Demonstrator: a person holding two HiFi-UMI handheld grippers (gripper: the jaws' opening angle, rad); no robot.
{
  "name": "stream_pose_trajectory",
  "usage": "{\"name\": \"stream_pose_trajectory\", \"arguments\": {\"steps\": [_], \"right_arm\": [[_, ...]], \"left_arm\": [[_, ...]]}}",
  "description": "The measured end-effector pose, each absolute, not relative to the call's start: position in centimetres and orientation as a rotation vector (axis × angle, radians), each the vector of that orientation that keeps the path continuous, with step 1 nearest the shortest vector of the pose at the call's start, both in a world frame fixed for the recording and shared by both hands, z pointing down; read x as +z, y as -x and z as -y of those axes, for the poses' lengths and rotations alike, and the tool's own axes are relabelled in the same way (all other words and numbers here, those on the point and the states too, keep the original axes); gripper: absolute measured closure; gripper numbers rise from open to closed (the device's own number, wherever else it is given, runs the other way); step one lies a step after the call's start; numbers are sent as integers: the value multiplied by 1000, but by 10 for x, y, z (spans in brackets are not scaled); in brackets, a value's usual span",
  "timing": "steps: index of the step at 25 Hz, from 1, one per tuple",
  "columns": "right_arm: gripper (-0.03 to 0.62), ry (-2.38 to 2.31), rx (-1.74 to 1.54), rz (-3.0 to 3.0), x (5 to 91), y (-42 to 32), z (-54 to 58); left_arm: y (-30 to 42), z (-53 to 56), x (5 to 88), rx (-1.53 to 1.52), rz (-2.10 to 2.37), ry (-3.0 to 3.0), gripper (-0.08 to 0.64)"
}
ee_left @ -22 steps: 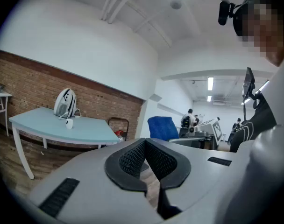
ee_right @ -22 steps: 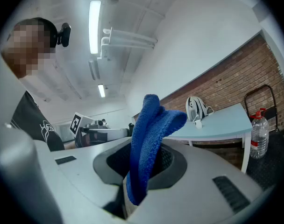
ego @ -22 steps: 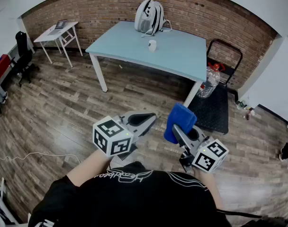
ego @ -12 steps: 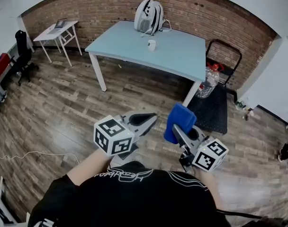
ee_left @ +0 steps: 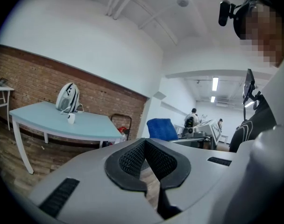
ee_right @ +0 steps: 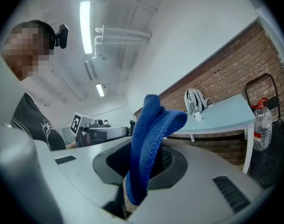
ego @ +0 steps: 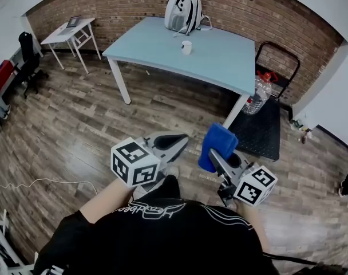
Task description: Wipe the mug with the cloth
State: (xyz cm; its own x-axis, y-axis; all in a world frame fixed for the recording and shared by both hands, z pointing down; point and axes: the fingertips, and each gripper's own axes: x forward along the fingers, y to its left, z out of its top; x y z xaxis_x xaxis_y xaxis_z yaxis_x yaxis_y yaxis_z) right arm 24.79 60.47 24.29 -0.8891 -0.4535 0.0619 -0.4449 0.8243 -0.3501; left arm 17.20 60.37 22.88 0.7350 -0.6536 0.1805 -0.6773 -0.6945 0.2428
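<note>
The right gripper (ego: 215, 160) is clamping the blue cloth (ego: 218, 144); the left gripper (ego: 175, 144) is sitting closed, empty. The mug (ego: 186, 47) is standing on the surface (ego: 157, 50) toward its far edge, open floor (ego: 94, 125) lying between.

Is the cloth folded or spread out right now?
Folded: the cloth stands doubled over, bunched upright between the right gripper's shut jaws.

I see a light-blue table (ego: 151, 44) by the brick wall (ego: 134, 7) w/ a grey backpack (ego: 184, 11) on its far side. Water bottle (ego: 257, 96) at a black cart (ego: 263, 133) on the right, small white desk (ego: 65, 36) w/ laptop (ego: 74, 22) on the left.
</note>
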Motion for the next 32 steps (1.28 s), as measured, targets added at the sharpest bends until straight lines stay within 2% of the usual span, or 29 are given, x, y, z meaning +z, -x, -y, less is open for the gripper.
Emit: {"name": "stream_pose_trajectory", "arguments": {"steps": [8, 16, 22, 32], "right_arm": [[531, 747, -698, -2966, 289, -232, -487], [531, 815, -864, -2940, 322, -190, -292], [531, 827, -821, -2983, 313, -144, -154], [531, 771, -854, -3013, 326, -114, -33]], "left_arm": [[-150, -486, 274, 142, 1020, -2581, 554], [-102, -285, 304, 206, 975, -2550, 554], [-52, -146, 304, 203, 969, -2533, 554], [-5, -46, 320, 196, 1021, -2509, 554]]}}
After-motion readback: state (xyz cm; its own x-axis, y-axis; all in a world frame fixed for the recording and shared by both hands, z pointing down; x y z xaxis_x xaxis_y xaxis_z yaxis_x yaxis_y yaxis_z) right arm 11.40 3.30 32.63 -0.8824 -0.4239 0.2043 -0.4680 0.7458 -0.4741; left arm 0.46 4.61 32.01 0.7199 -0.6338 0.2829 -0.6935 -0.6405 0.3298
